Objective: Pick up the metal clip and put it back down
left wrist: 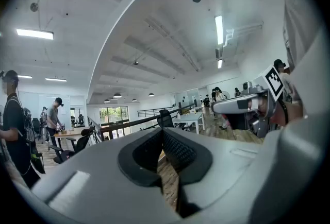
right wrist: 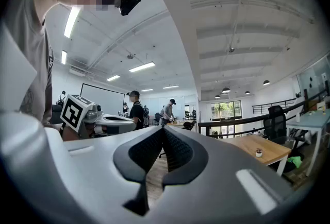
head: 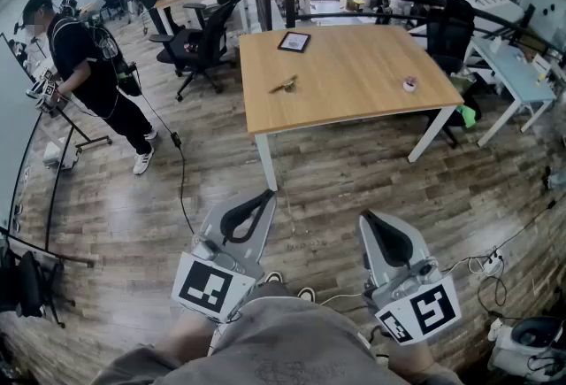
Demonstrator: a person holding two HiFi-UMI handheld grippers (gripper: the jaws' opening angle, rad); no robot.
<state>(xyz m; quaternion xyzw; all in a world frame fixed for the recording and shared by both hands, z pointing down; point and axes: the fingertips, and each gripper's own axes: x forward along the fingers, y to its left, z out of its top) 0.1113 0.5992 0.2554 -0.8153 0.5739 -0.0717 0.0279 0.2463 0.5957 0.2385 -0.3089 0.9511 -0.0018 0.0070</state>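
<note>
1. Metal clip [head: 284,84]: lies on the wooden table [head: 354,100], left of centre, well apart from both grippers.
2. Left gripper [head: 265,196]: jaws pressed together, nothing between them.
3. Right gripper [head: 365,217]: jaws pressed together, likewise empty.

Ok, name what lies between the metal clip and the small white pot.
Head view: only bare wooden tabletop between the thin metal clip and small white pot.

Metal clip [head: 284,84] on wooden table [head: 354,73]
</note>
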